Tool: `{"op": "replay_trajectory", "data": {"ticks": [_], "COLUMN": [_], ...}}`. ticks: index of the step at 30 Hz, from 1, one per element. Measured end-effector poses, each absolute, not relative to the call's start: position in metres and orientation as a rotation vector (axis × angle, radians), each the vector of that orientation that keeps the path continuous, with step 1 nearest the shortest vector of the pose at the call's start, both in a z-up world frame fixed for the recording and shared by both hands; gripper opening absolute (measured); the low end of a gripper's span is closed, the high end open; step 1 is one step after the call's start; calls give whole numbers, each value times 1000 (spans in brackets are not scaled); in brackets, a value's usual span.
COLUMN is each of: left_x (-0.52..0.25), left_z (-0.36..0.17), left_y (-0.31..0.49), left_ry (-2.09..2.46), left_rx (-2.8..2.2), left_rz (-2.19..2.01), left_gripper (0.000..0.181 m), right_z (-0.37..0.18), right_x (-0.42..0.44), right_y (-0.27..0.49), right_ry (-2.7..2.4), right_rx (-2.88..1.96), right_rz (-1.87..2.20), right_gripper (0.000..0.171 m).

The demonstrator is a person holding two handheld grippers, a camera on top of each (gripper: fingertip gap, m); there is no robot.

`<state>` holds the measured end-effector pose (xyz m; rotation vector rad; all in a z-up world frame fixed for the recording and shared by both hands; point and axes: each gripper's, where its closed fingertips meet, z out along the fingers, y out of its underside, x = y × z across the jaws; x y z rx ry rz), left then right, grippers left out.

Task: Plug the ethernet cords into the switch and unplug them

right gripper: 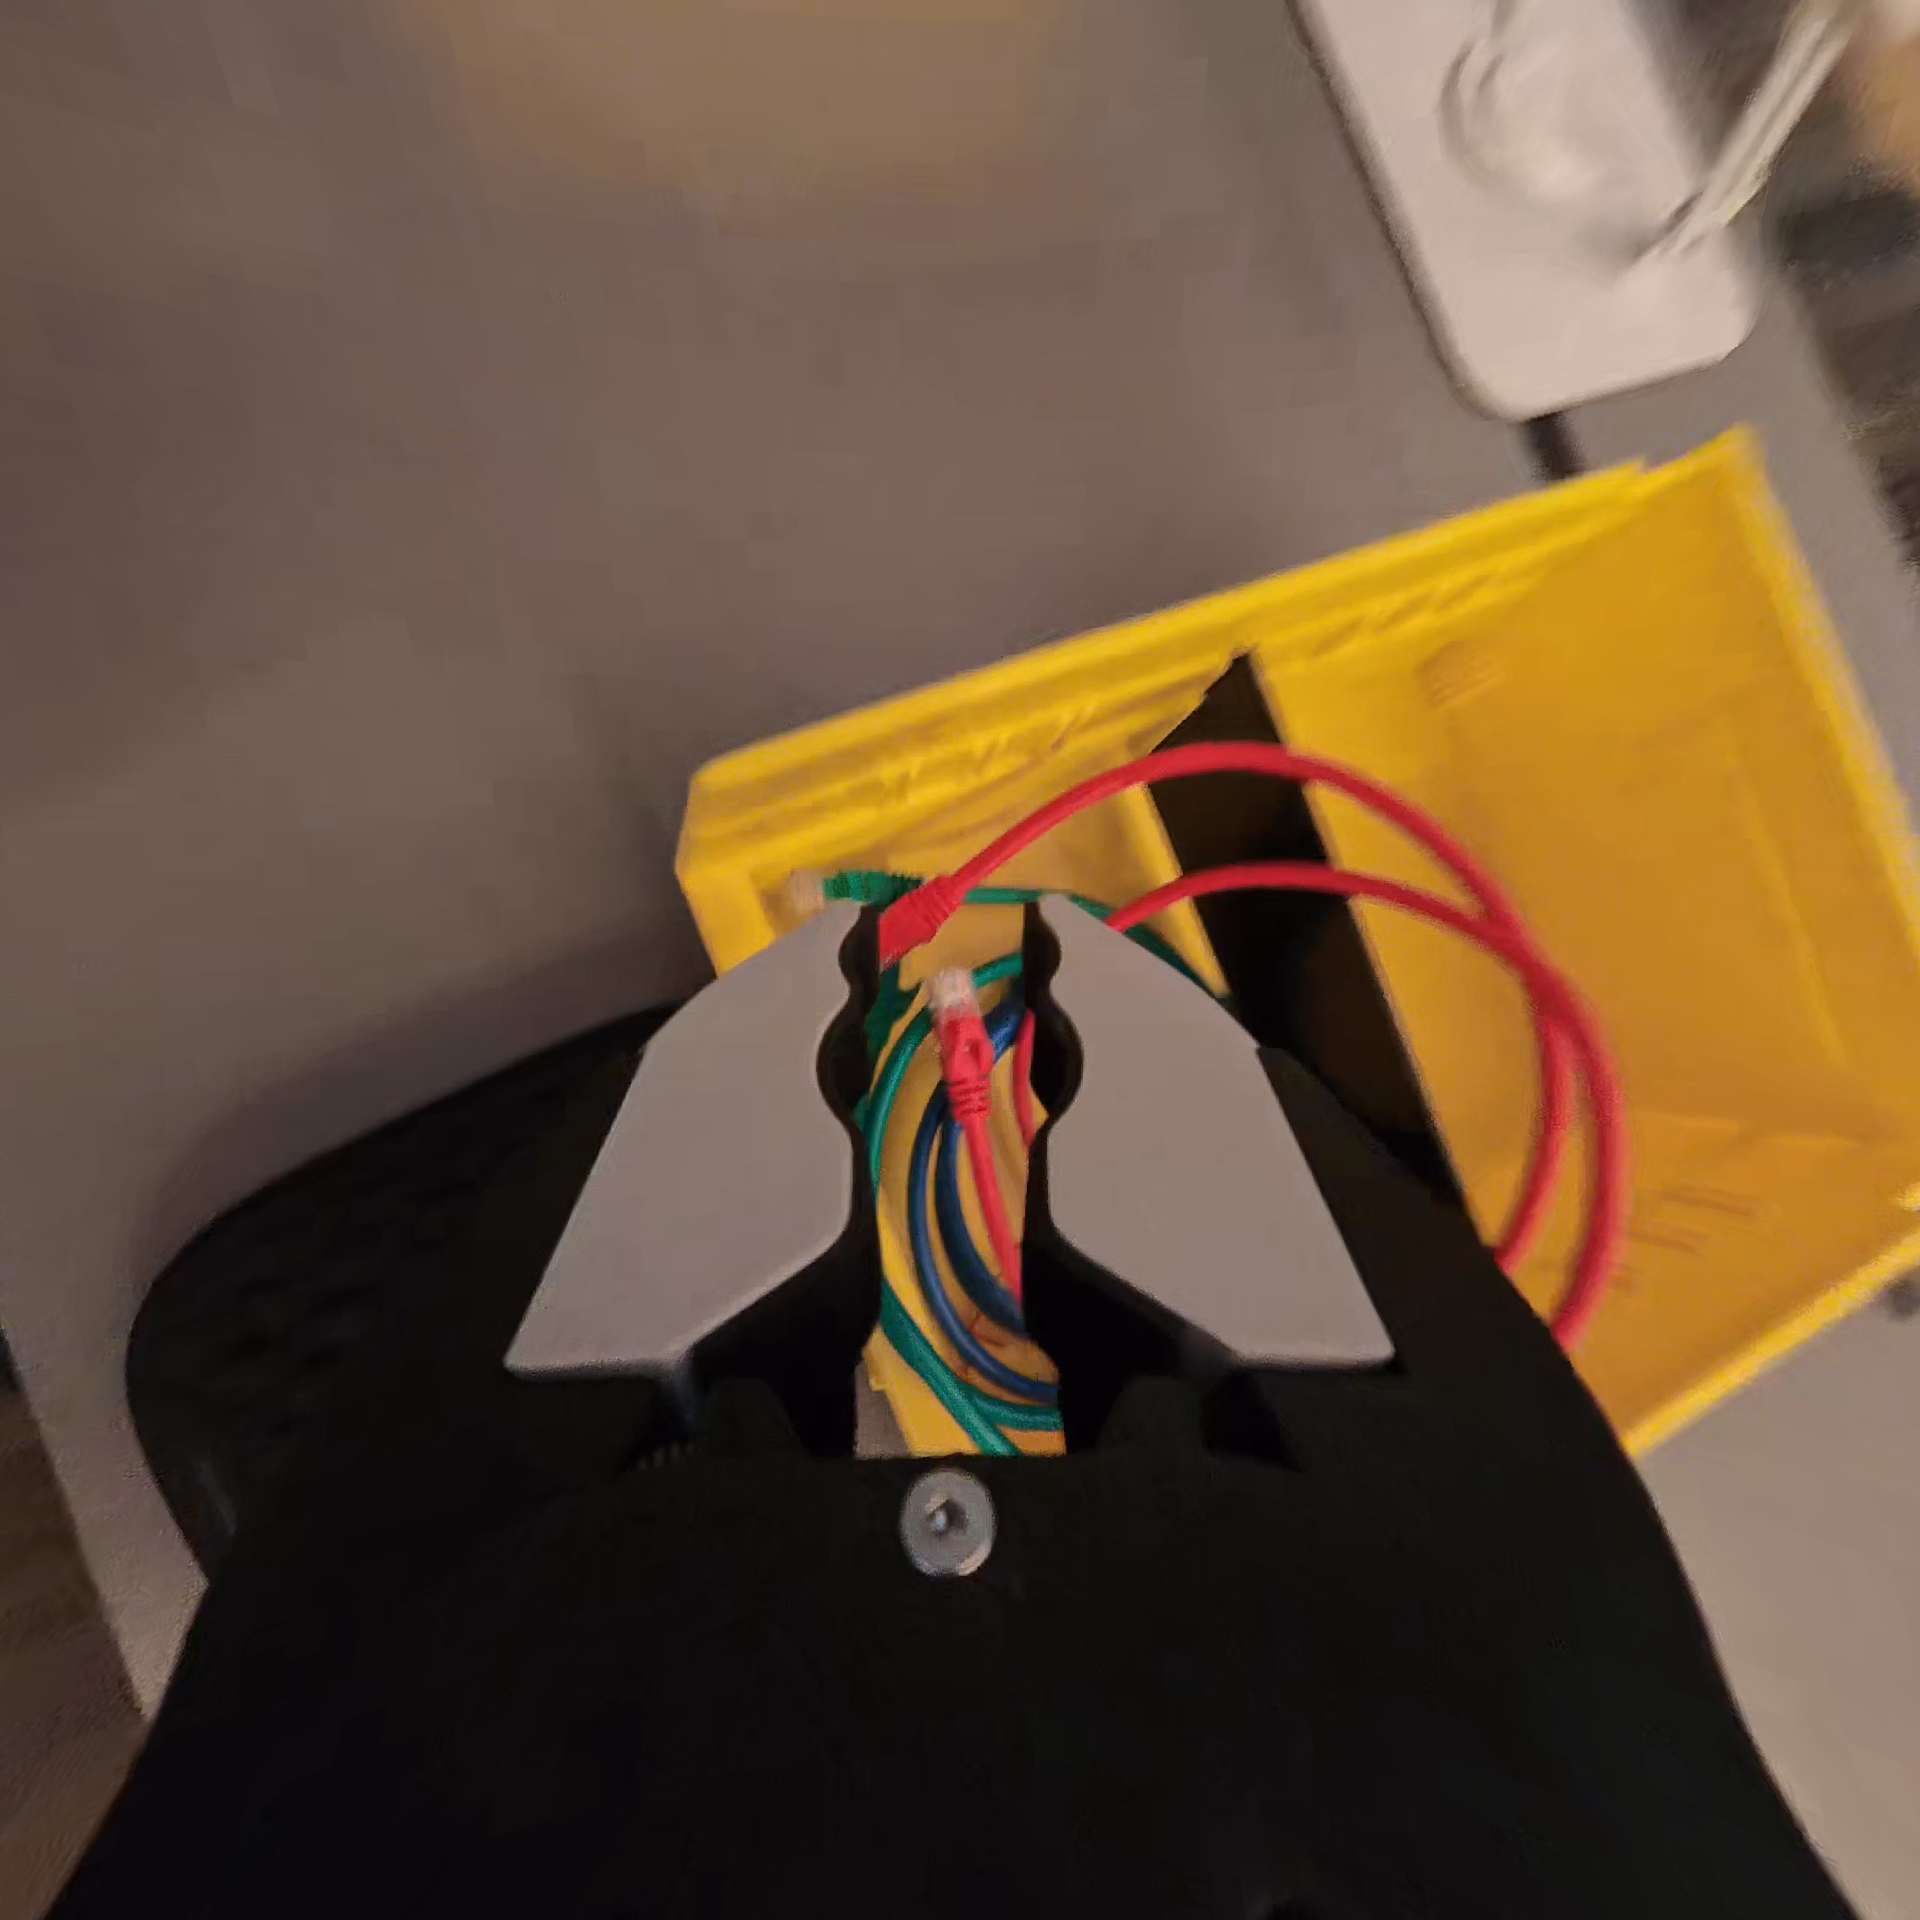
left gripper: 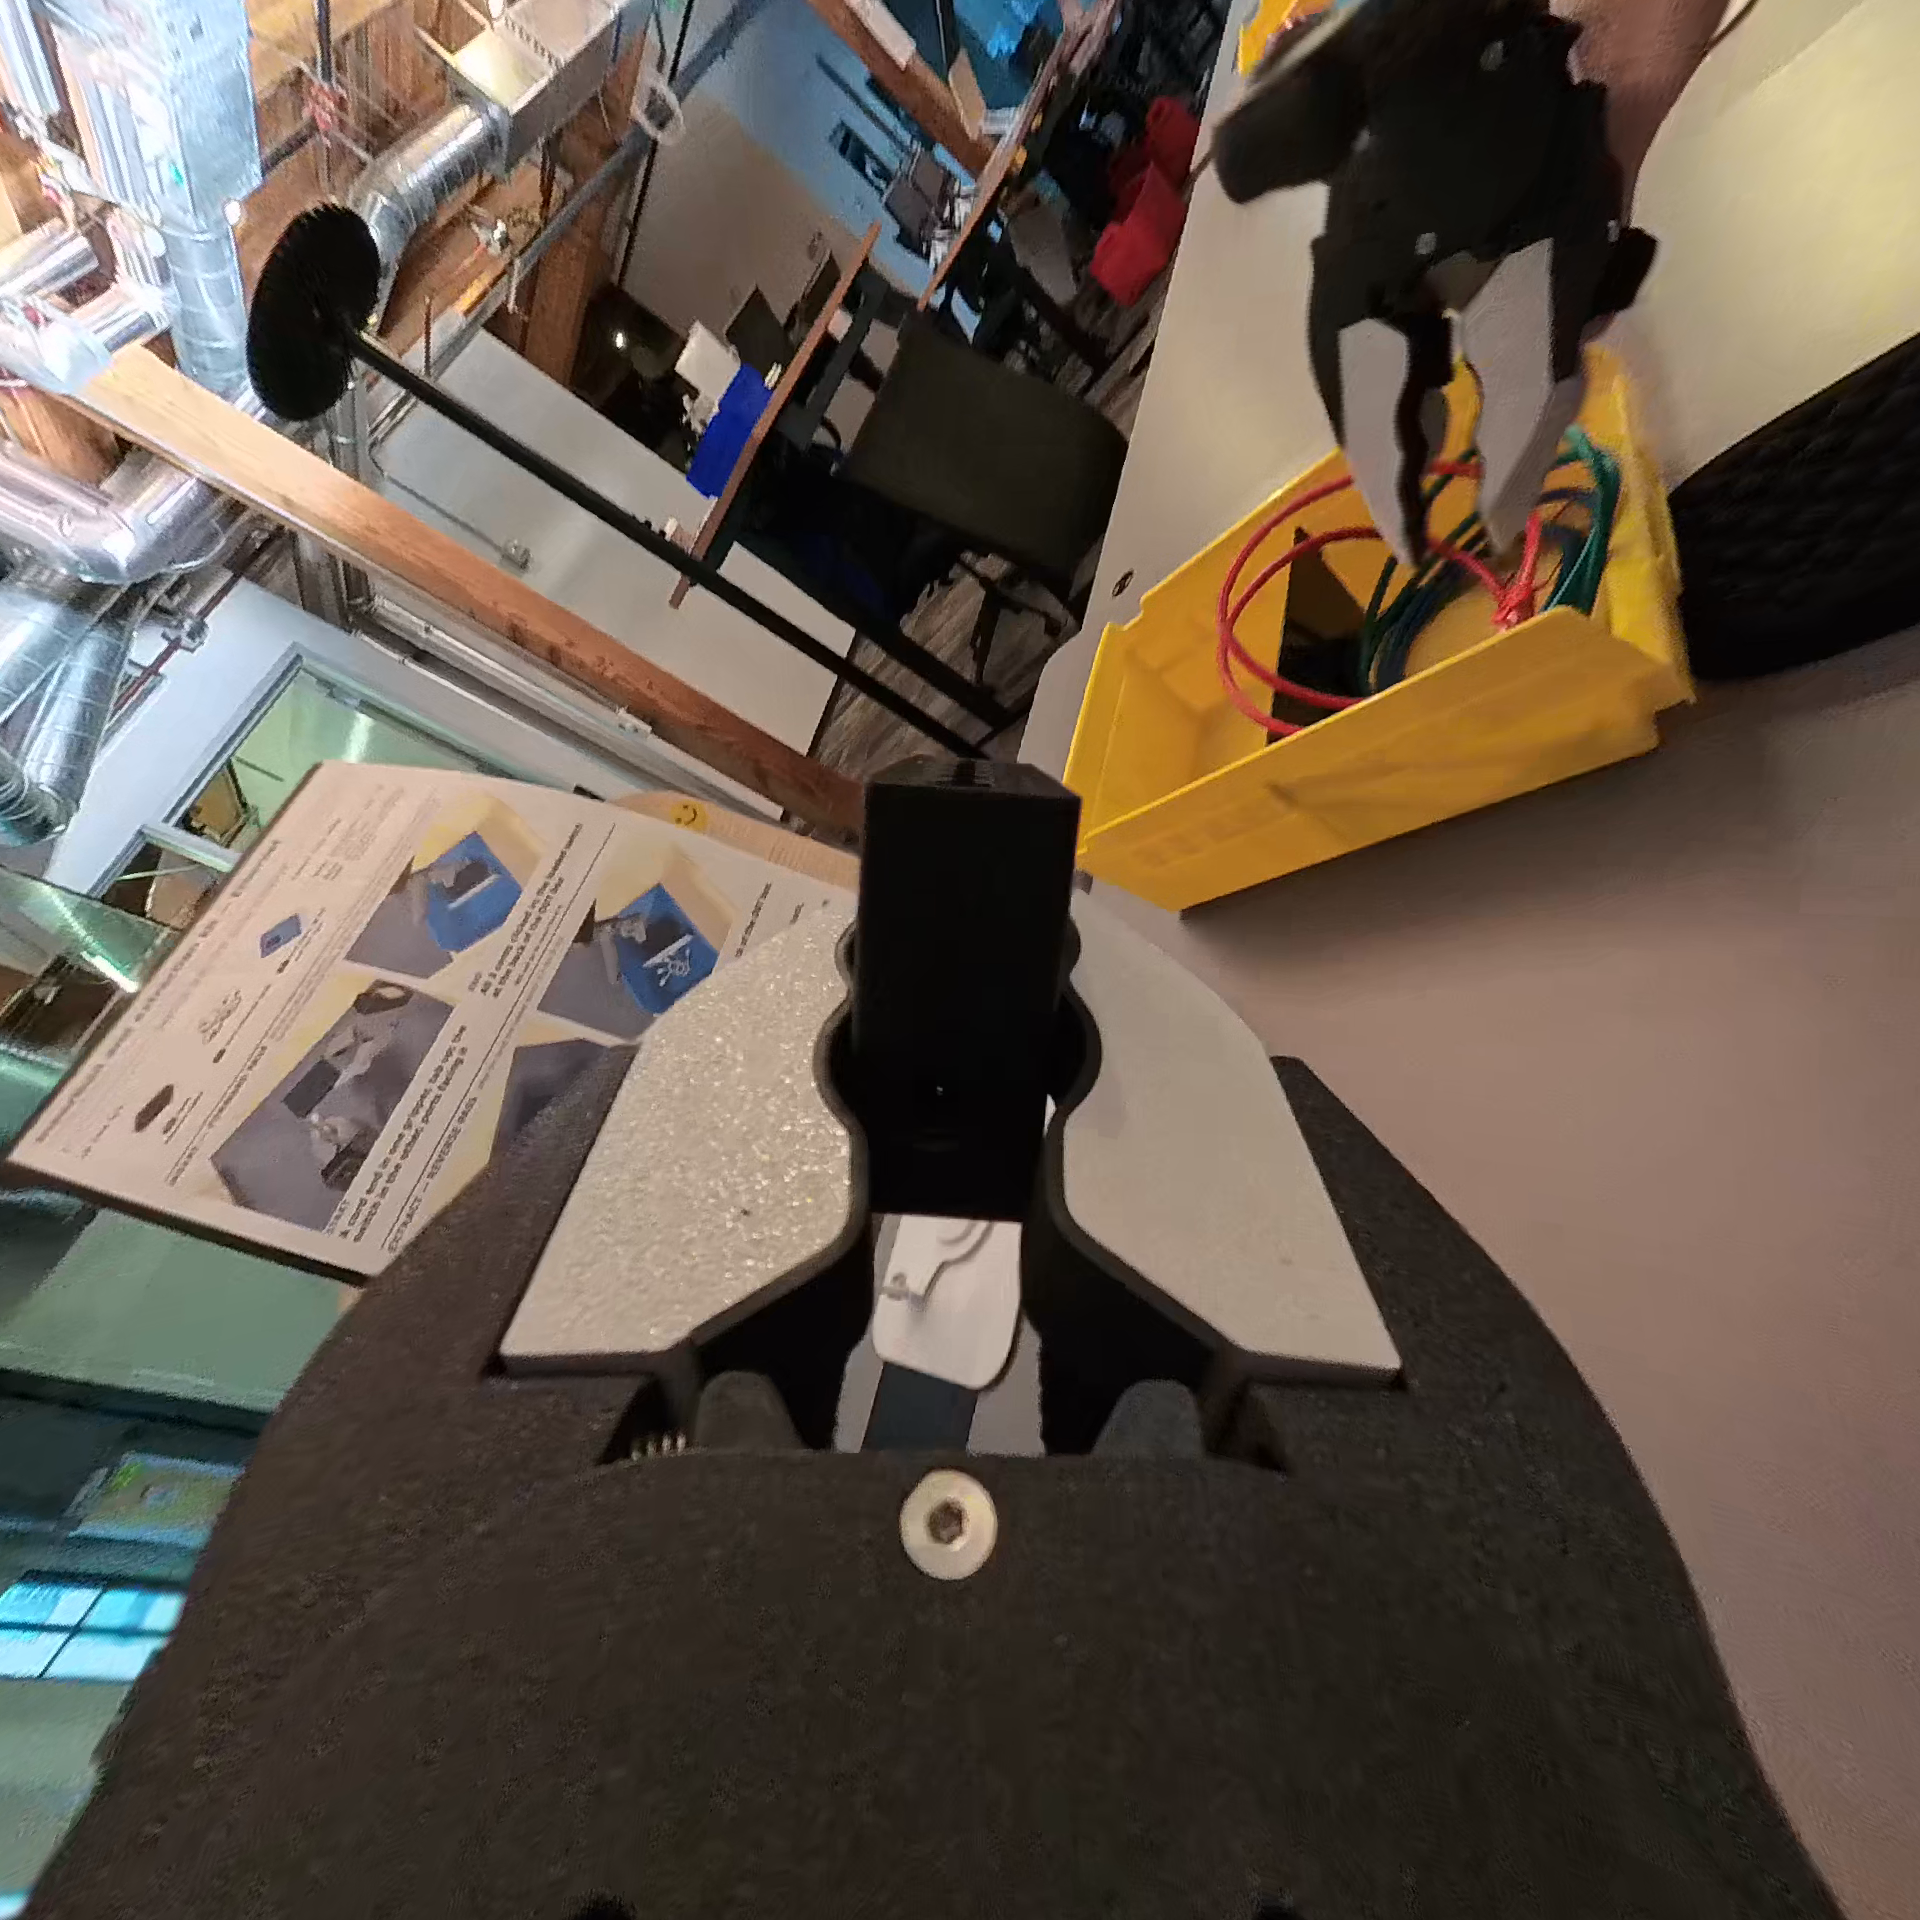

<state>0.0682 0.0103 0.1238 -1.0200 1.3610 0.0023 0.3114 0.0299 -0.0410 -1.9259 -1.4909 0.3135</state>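
My left gripper point(left gripper: 961, 997) is shut on a black box-shaped switch point(left gripper: 971, 862) and holds it upright between its grey pads. A yellow bin point(left gripper: 1351, 769) on the grey table holds red, green and blue ethernet cords. My right gripper point(left gripper: 1452, 540) hangs over the bin. In the right wrist view it is open point(right gripper: 945, 914), fingers apart, reaching down into the bin point(right gripper: 1558, 831). A red plug point(right gripper: 961, 1039) lies between the fingers, ungripped. The red cord point(right gripper: 1558, 1039) loops to the right. Green point(right gripper: 883, 1091) and blue point(right gripper: 935, 1195) cords lie below.
A black divider point(right gripper: 1247, 831) splits the bin. A printed instruction sheet point(left gripper: 312, 997) stands left of the switch. A round black object point(left gripper: 1808, 540) sits right beside the bin. The grey table point(left gripper: 1558, 1143) stretches in front. A blurred pale object point(right gripper: 1558, 187) lies beyond the bin. One gripper's finger ends stand about 30 cm off the other's.
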Motion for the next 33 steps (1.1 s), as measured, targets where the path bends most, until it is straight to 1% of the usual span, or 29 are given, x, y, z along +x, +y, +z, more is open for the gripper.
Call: {"op": "replay_trajectory", "data": {"ticks": [1,3,6,8,10,12,15,16,21,23,26,29,31,33], "left_x": [69,74,84,89,92,94,98,97,100,97,78,59,51,47], "left_z": [125,126,129,130,129,127,124,122,112,104,94,89,93,95], "left_y": [8,2,-9,-16,-20,-22,-27,-25,-21,-4,31,46,50,52], "left_ry": [1363,1373,1388,1403,1415,1434,1460,1467,1501,1473,1402,1348,1314,1302], "left_rx": [-1011,-989,-951,-926,-915,-906,-888,-890,-888,-956,-1066,-1176,-1190,-1190], "left_rz": [-18,-65,-151,-194,-205,-198,-216,-195,-245,-148,59,59,63,94], "left_gripper": [29,29,29,29,29,29,29,29,30,30,29,28,27,25], "right_z": [-23,23,95,130,146,144,133,131,123,121,123,114,87,48], "right_x": [307,285,227,182,141,112,89,88,92,100,132,208,266,309], "right_y": [31,36,25,5,-15,-27,-26,-26,-25,-15,15,79,124,153], "right_ry": [-1466,-1397,-1349,-1378,-1450,-1542,-1617,-1639,-1708,-1733,-1768,-1782,-1832,-1883], "right_rx": [-1865,-1686,-1389,-1177,-980,-873,-843,-840,-906,-937,-1015,-1323,-1503,-1668], "right_rz": [293,230,168,123,44,-20,-76,-86,-136,-257,-389,-435,-515,-526], "right_gripper": [30,41,50,52,48,42,37,29,27,27,27,27,28,28]}}
